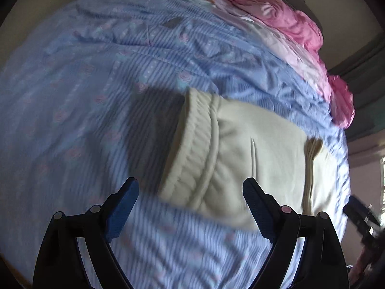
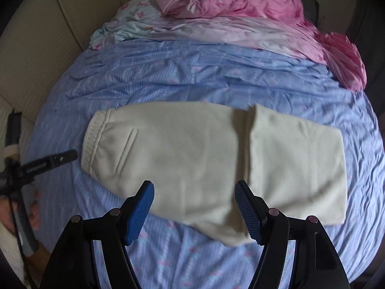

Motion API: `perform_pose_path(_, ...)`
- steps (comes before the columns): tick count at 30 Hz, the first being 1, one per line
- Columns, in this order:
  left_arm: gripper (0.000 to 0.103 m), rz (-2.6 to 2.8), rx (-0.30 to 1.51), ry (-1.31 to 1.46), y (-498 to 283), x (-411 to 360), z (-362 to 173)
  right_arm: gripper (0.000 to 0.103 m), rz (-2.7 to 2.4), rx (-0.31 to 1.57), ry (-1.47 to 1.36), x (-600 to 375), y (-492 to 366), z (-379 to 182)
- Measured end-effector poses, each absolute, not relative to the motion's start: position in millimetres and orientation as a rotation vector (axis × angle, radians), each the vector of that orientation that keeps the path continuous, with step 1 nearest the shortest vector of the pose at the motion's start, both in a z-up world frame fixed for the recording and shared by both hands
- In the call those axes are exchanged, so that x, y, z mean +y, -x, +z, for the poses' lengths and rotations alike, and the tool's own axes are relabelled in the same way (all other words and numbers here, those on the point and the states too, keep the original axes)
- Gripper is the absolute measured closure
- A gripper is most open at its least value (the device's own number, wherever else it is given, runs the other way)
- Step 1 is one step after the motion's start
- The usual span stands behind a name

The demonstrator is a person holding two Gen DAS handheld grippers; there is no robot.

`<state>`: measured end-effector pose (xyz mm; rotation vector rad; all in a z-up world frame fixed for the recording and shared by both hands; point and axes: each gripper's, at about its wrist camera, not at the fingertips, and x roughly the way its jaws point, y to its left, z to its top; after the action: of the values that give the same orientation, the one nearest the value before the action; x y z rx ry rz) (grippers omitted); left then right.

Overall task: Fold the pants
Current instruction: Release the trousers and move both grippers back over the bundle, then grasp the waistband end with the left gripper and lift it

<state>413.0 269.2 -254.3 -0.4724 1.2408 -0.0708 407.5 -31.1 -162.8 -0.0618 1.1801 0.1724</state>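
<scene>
You are holding both claws over the bed [image 2: 192,77], pointing steeply down at the pants [image 2: 182,149], and neither is gripping anything. The left claw [image 1: 190,207] is standing wide open above the waistband [image 1: 192,149] end; the right claw [image 2: 195,207] is open too, somewhat narrower, hanging over the near edge of the pants around their middle. Nothing is lying between either pair of pads.

The pants are lying flat across the blue striped sheet [image 2: 168,77], waistband toward your left, with the leg end already doubled back so that a folded layer [image 2: 296,163] is resting on top at the right. That is probably why you are spreading the claws apart along the garment: one by the waistband, one nearer the fold, likely ready for another fold.

The pink bedding [image 2: 240,2] is bunched at the far end of the bed, well clear of the pants, so your working patch is staying free.
</scene>
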Motion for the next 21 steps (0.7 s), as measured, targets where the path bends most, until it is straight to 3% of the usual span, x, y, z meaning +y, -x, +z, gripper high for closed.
perform_pose_path(7,0.015,-0.116,1.347,0.684,-450,296,-318,0.034,0.217,1.220,0.147,27,-433,-182)
perform_pose_path(13,0.002,-0.190,1.363,0.825,-458,302,-346,0.034,0.231,1.267,0.144,43,-444,-200)
perform_pose_path(16,0.002,-0.208,1.361,0.862,-459,302,-348,0.034,0.227,1.282,0.125,44,-448,-208)
perform_pose_path(18,0.004,-0.237,1.354,0.876,-457,302,-347,0.034,0.222,1.286,0.124,42,-449,-211)
perform_pose_path(21,0.023,-0.319,1.352,0.988,-449,298,-350,0.034,0.216,1.284,0.107,37,-450,-213)
